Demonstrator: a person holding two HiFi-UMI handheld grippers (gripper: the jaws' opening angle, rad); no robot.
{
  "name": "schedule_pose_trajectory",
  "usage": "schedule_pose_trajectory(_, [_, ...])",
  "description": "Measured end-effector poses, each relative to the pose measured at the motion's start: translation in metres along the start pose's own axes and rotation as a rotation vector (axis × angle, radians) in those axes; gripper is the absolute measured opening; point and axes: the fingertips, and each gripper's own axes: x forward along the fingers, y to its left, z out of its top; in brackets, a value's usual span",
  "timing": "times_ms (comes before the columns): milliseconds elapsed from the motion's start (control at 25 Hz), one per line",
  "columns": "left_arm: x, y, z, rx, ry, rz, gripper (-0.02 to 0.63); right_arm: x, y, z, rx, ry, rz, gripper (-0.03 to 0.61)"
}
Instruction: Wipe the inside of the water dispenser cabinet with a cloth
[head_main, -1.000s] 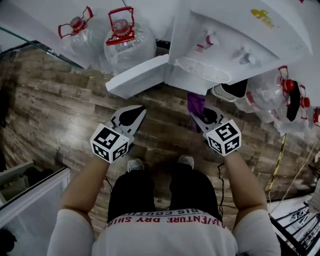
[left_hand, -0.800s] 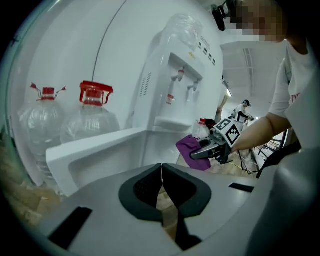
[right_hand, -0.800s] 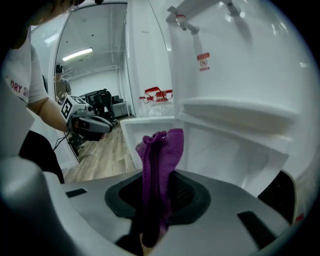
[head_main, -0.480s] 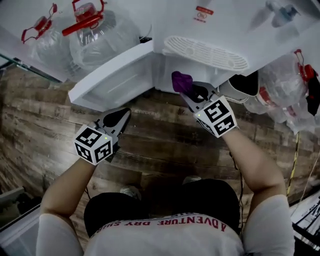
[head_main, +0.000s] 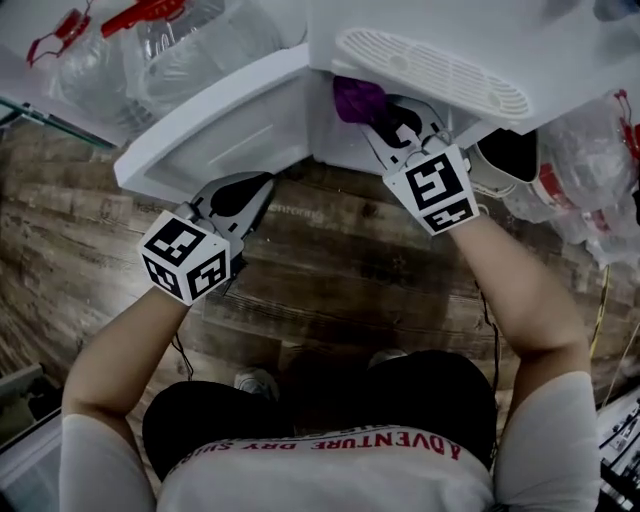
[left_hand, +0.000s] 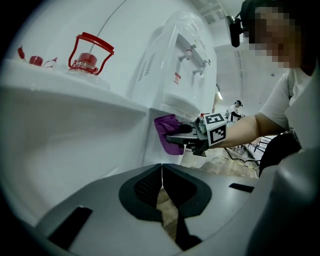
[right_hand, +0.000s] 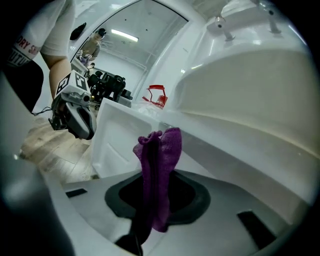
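The white water dispenser (head_main: 470, 40) stands ahead with its cabinet door (head_main: 215, 125) swung open to the left. My right gripper (head_main: 392, 125) is shut on a purple cloth (head_main: 358, 98) at the mouth of the cabinet, just under the drip tray (head_main: 435, 68). In the right gripper view the cloth (right_hand: 159, 165) stands up between the jaws, facing the cabinet opening. My left gripper (head_main: 250, 195) is shut and holds nothing, just below the open door's edge. The left gripper view shows its jaws (left_hand: 161, 192) pressed together, with the cloth (left_hand: 167, 132) off to the right.
Large water bottles (head_main: 190, 45) with red handles stand left of the dispenser, and more bottles (head_main: 600, 150) to its right. A dark-lined white shoe (head_main: 505, 160) lies beside the dispenser. The wooden floor (head_main: 330, 290) runs below; the person's legs are under the arms.
The right gripper has carried the purple cloth forward from over the floor to the cabinet opening under the drip tray. The left gripper has moved up towards the open door.
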Motion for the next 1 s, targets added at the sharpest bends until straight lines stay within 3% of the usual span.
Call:
schedule_pose_trajectory(240, [0.010, -0.001, -0.006, -0.011, -0.012, 0.015, 0.028, 0.016, -0.008, 0.006, -0.054, -0.024, -0.073, 0.098])
schedule_pose_trajectory(440, [0.021, 0.005, -0.008, -0.061, -0.026, 0.034, 0.028, 0.034, -0.002, 0.008, -0.111, -0.008, -0.053, 0.098])
schedule_pose_trajectory(760, [0.026, 0.000, -0.011, -0.071, -0.024, 0.031, 0.028, 0.049, 0.006, -0.002, -0.095, -0.005, -0.033, 0.098])
schedule_pose_trajectory(1000, [0.035, -0.004, -0.023, -0.101, -0.003, 0.010, 0.028, 0.058, 0.021, -0.028, -0.098, 0.055, 0.011, 0.098])
